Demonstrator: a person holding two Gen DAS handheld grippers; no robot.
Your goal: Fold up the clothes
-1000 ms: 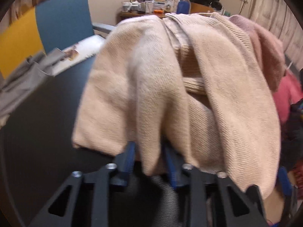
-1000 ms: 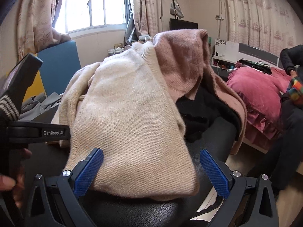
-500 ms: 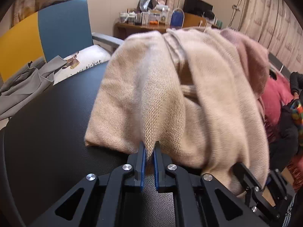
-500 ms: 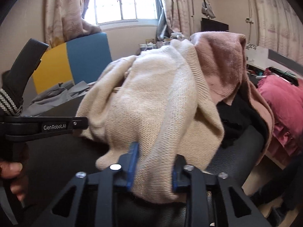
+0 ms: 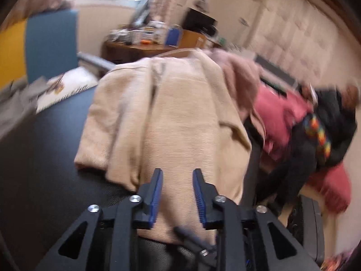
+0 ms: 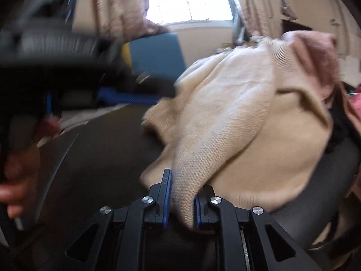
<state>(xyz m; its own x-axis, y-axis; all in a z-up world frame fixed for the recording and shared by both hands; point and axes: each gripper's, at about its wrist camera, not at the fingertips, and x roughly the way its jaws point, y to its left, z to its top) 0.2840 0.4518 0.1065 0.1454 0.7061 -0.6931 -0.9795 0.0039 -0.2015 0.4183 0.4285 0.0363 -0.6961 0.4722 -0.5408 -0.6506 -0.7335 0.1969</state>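
**Beige sweater gripped at its near edge, pile on dark counter**

The beige sweater [image 5: 180,117] lies heaped on the black counter [image 5: 40,158], draped over a pink sweater [image 5: 239,76] that shows at the far right of the pile; a black garment [image 6: 340,126] shows beneath both in the right wrist view. The right claw [image 6: 180,201] is closed on a thick bunched fold of the beige sweater's near edge, knit filling the gap between its blue pads. The fold runs taut from the claw up into the pile, which suggests the hold serves to draw this garment off the others before any folding.

The left claw [image 5: 177,194] stands partly open. Beige knit lies between its fingers, but the pads do not visibly press on it, so it holds nothing firmly. In the right wrist view this claw appears as a dark blur at upper left, beside the sweater's far-left edge, with the person's hand [image 6: 18,171] on its handle. It probably stands there to take a second point on the same hem, so that the garment can be lifted and spread between two grips.

Both views are motion-blurred. Judged from the heap, folding proper has not begun: the sweater is still crumpled and overlaps other clothes. A likely risk is that the pink sweater drags along when the beige one is pulled. A blue and yellow chair [image 5: 45,49] stands beyond the counter.
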